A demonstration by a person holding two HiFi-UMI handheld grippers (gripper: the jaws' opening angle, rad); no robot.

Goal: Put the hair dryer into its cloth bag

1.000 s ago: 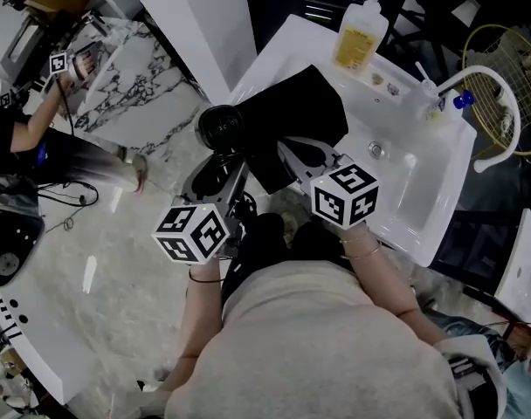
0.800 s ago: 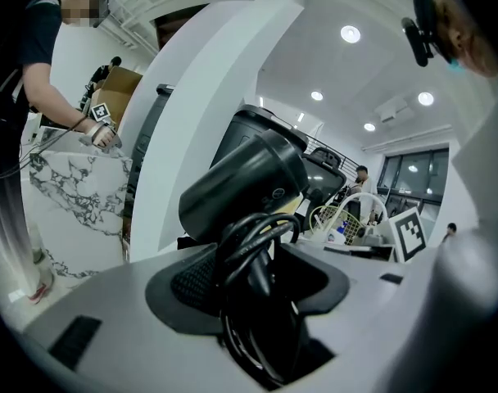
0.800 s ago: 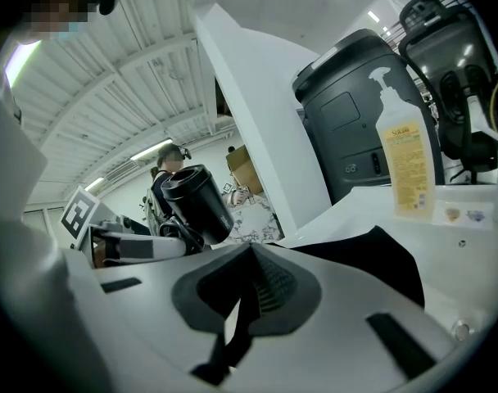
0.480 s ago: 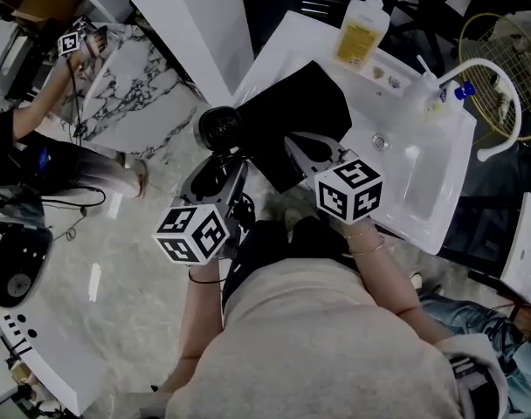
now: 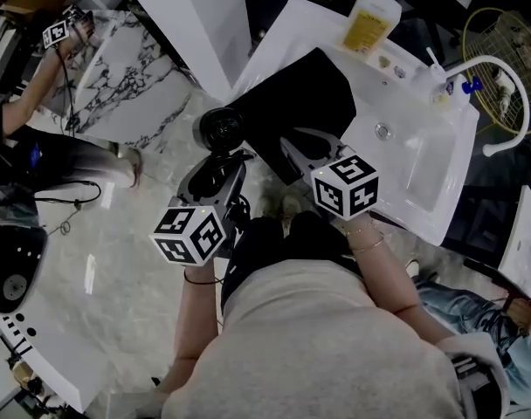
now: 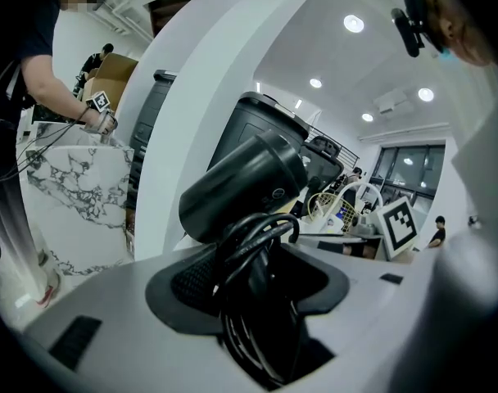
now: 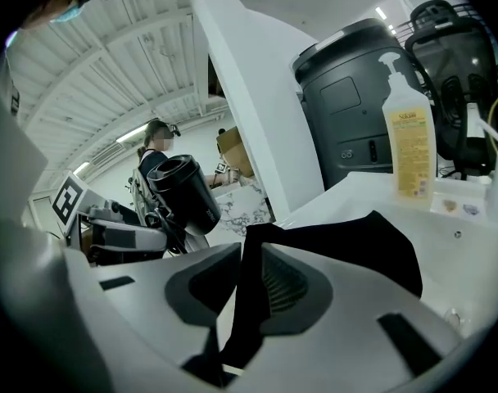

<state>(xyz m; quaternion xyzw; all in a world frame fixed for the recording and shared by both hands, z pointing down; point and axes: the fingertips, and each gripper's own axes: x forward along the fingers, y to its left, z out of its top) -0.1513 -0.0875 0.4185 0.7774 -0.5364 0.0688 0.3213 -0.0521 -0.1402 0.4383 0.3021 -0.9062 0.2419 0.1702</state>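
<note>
The black hair dryer hangs beyond the counter's left edge with its barrel up. My left gripper is shut on its handle and the cord wound round it. In the left gripper view the barrel rises just past the left gripper. The black cloth bag lies flat on the white counter. My right gripper is at its near edge. Its jaws have just been opening, and the bag's edge still hangs between them, with a gap on one side of the right gripper. The dryer shows at the left of that view.
A yellow soap bottle stands at the counter's back. To the right are the sink basin and a white faucet. A white pillar rises to the left of the counter, and a marble table with another person lies further left.
Both grippers have drifted a little back from the counter. The hair dryer stays in the left one and the bag stays on the counter.
</note>
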